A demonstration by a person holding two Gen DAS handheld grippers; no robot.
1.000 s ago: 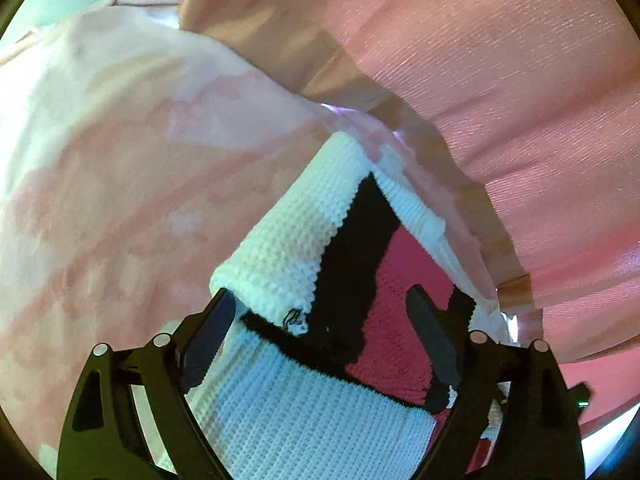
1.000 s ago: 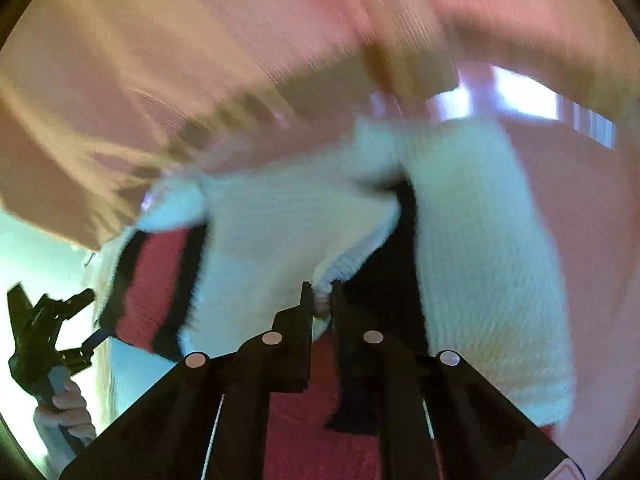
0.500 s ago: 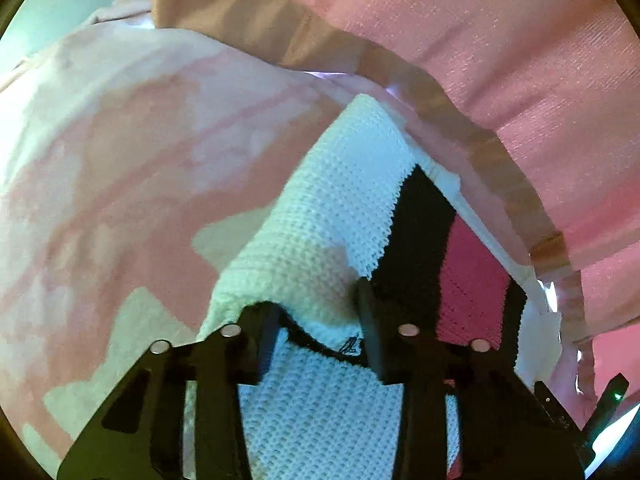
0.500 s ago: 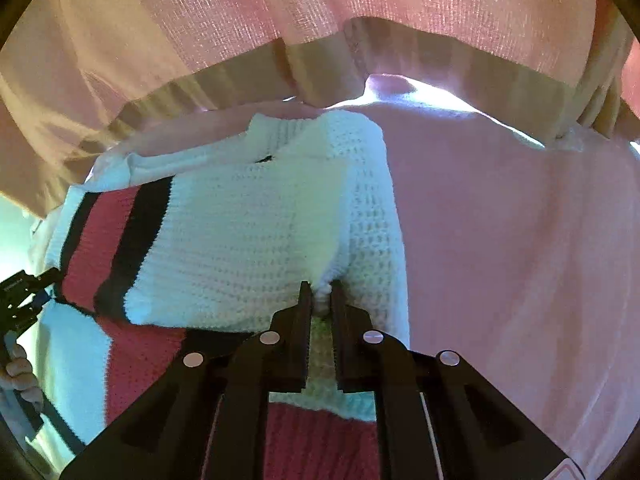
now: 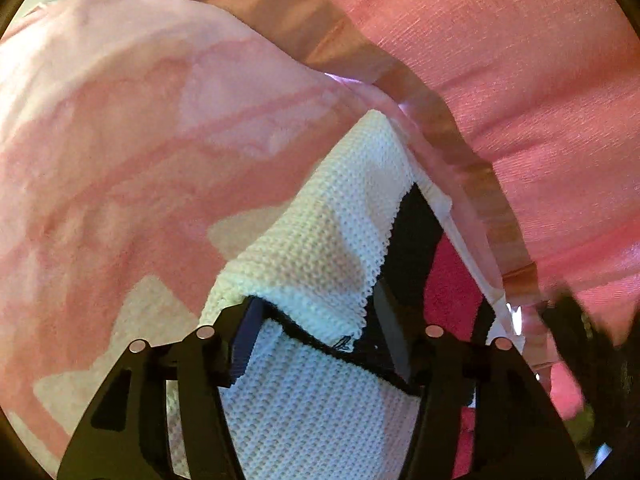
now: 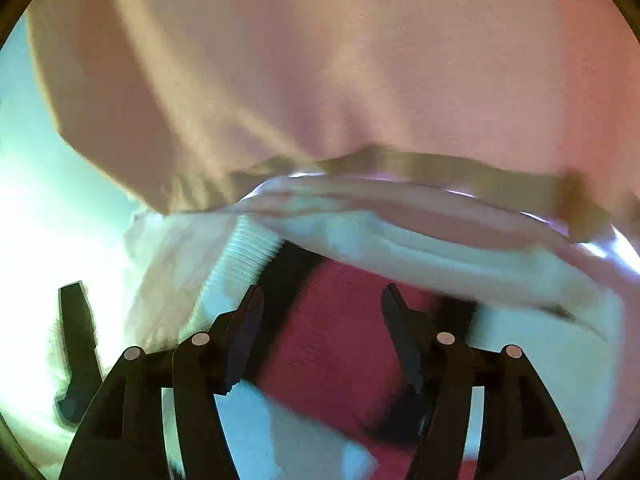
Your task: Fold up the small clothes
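Note:
A small knitted sweater (image 5: 320,248), white with black and red stripes, lies folded over on a pink patterned sheet (image 5: 120,140). My left gripper (image 5: 316,332) is open, its fingers on either side of the folded white edge. My right gripper (image 6: 320,320) is open and empty just above the red and black stripes of the sweater (image 6: 340,340); this view is blurred. The right gripper shows as a dark blur at the right edge of the left wrist view (image 5: 588,344). The left gripper shows at the left of the right wrist view (image 6: 78,344).
A pink curtain (image 5: 500,80) with a tan hem hangs along the far side of the sheet and fills the upper part of the right wrist view (image 6: 320,80). Bright light comes in at the left of that view.
My right gripper has opened, let go of the white folded edge, and moved over the sweater. My left gripper, narrowed half a second ago, has opened wider around the fold.

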